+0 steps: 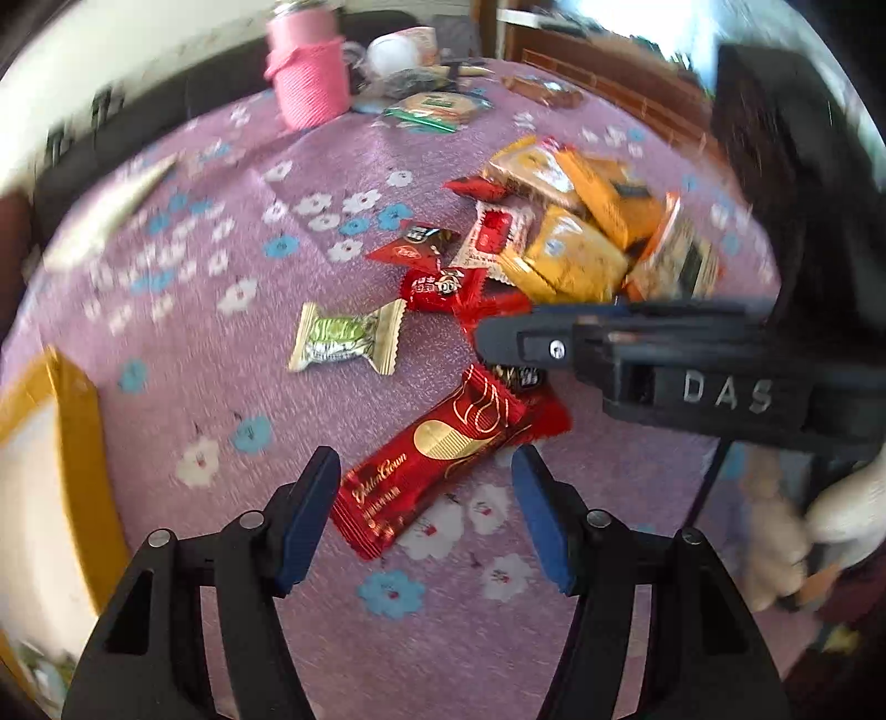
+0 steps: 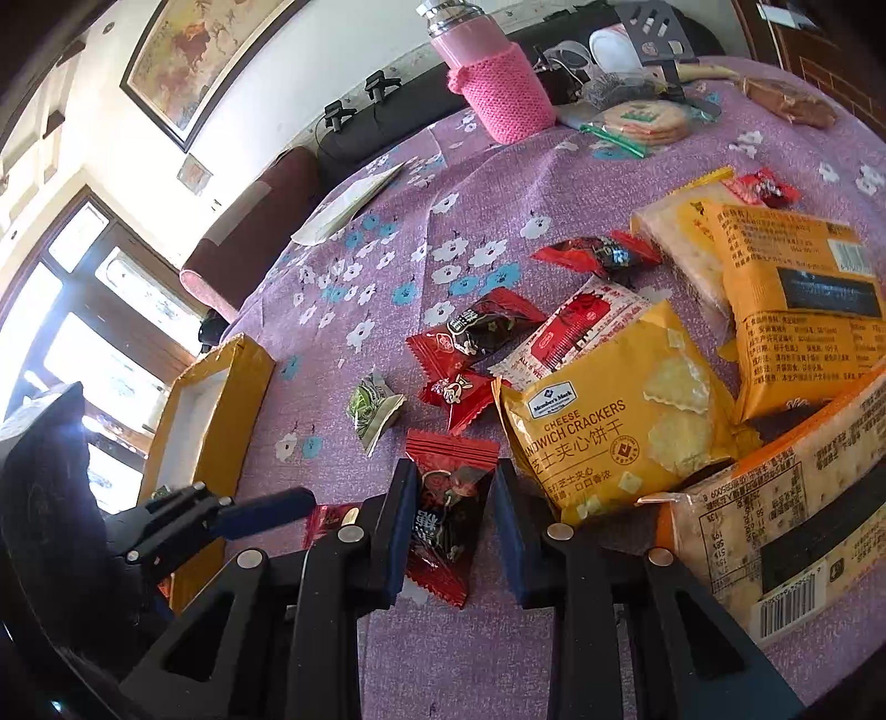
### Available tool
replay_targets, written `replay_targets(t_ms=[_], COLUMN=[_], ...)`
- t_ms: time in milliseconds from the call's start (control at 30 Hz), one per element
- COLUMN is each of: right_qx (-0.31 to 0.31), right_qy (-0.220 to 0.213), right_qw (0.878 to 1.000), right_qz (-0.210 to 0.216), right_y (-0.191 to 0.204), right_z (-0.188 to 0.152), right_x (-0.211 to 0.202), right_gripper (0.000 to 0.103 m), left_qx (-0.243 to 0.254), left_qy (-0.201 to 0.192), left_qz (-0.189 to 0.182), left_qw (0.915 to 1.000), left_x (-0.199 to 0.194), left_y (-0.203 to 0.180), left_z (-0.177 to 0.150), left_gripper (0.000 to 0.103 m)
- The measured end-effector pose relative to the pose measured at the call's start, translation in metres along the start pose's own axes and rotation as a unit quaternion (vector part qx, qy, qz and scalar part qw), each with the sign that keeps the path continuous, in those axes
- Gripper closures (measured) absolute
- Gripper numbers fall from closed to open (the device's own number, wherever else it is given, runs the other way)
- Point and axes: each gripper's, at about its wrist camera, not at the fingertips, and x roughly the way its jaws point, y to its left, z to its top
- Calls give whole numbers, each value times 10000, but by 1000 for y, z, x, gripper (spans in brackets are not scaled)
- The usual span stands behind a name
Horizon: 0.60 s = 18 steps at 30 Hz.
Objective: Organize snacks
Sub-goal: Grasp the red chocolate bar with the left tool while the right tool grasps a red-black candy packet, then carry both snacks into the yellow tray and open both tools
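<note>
My left gripper [image 1: 426, 515] is open, its blue pads either side of the near end of a long red Golden Crown bar [image 1: 429, 465] lying on the purple cloth. My right gripper [image 2: 454, 531] is open, its pads astride a red-and-black candy [image 2: 448, 515]; it reaches in from the right in the left wrist view [image 1: 498, 340]. A green candy [image 1: 346, 343] [image 2: 374, 407] lies left of centre. Red candies [image 2: 482, 329] and yellow cracker packs [image 2: 614, 415] [image 1: 576, 249] are piled to the right. An open yellow box [image 2: 243, 376] [image 1: 77, 443] stands at the left.
A pink knit-sleeved bottle [image 2: 501, 83] [image 1: 307, 77], a bag of round crackers [image 2: 642, 122], a white cup [image 2: 609, 47] and a brown packet [image 2: 786, 99] stand at the table's far side. A white paper [image 2: 349, 205] lies far left. A sofa lies beyond the table edge.
</note>
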Motion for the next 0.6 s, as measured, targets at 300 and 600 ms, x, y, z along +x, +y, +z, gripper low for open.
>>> replay_targets(t_ms=[300,600], right_qx=[28,-98], right_qy=[-49,36], right_qw=[9999,9997], right_qz=[108,229], right_y=[-3,4], right_z=[2,0], right_x=[0,5], right_gripper=[76,70], left_qx=[285,-474], left_qy=[-144,-215], left_qz=[-103,0], left_qw=[9994,9986], left_x=[9,-4], left_y=[-3,12], left_z=[4,-12], left_gripper=[40,94])
